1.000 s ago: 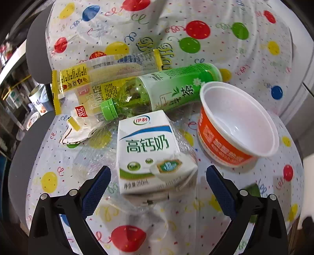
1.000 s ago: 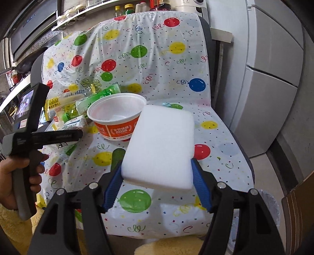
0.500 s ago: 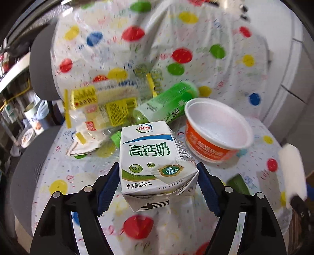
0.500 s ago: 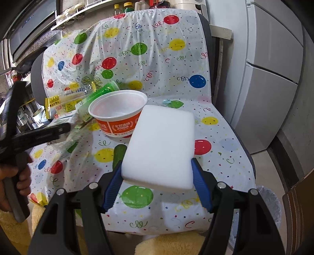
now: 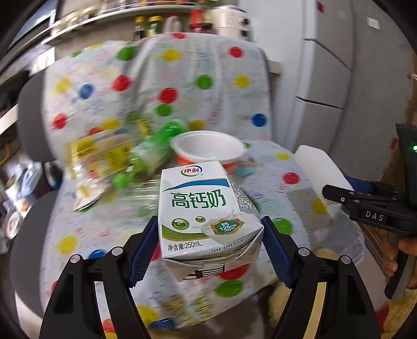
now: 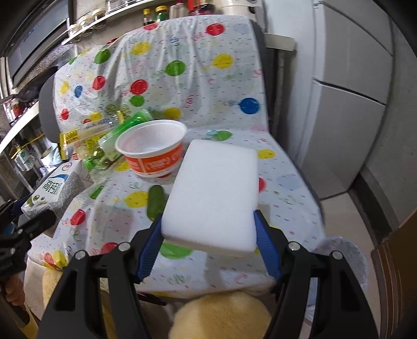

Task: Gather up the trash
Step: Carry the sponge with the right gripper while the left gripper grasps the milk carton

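My left gripper (image 5: 209,247) is shut on a white and green milk carton (image 5: 206,213) and holds it above the chair seat; the carton also shows in the right wrist view (image 6: 52,187). My right gripper (image 6: 208,234) is shut on a white sponge block (image 6: 213,193), which also shows in the left wrist view (image 5: 320,172). On the seat lie an orange and white bowl (image 6: 152,151), a green bottle (image 6: 125,135) and yellow wrappers (image 6: 78,140).
The chair is draped in a balloon-print plastic sheet (image 6: 182,78). A grey fridge (image 6: 351,104) stands at the right. Shelves with jars (image 6: 156,13) are behind the chair. A yellow fuzzy thing (image 6: 219,313) lies below the seat's front edge.
My left gripper closed on the milk carton and lifted it up and back from the seat. The right gripper kept hold of the sponge and shifted little.
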Demonstrator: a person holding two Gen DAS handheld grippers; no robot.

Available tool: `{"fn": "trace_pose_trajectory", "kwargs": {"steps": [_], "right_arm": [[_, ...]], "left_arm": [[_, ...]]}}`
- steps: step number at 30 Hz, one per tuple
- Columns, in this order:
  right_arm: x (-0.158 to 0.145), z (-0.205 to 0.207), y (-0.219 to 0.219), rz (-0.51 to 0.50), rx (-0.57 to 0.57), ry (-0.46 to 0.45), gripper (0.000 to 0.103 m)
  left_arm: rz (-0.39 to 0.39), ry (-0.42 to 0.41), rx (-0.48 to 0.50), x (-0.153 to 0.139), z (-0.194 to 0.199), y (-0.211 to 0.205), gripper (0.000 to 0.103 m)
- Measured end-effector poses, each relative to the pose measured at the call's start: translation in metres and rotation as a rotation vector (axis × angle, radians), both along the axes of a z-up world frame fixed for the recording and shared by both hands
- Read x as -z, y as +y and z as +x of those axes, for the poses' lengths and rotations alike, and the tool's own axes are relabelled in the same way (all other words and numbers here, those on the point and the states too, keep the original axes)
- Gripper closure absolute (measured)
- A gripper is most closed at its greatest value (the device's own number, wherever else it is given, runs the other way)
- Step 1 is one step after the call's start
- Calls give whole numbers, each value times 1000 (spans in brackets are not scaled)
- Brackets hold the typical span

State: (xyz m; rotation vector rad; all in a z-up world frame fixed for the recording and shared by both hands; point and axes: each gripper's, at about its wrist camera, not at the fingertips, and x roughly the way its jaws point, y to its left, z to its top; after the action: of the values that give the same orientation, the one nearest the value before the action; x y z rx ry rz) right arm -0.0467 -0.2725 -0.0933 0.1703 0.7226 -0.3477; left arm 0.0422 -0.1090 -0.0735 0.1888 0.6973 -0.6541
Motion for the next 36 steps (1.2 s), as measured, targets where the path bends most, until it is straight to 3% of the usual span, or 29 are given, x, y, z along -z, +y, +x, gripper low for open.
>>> {"fn": "trace_pose_trajectory", "kwargs": {"steps": [12, 21, 28, 33, 36], "right_arm": [[22, -109, -103, -7, 303, 38, 37], [70, -171, -175, -1, 466, 72, 36], [112, -181, -220, 56, 533, 68, 33], [124, -190, -241, 110, 594, 51, 23], [119, -200, -242, 118, 626, 44, 23]], "left_arm": [[-50, 29, 332, 22, -51, -162, 26], [-69, 127, 534, 62, -102, -281, 26], [-49, 165, 589, 93, -115, -337, 25], [-15, 168, 590, 106, -119, -361, 22], [-16, 172, 588, 105, -118, -362, 22]]}}
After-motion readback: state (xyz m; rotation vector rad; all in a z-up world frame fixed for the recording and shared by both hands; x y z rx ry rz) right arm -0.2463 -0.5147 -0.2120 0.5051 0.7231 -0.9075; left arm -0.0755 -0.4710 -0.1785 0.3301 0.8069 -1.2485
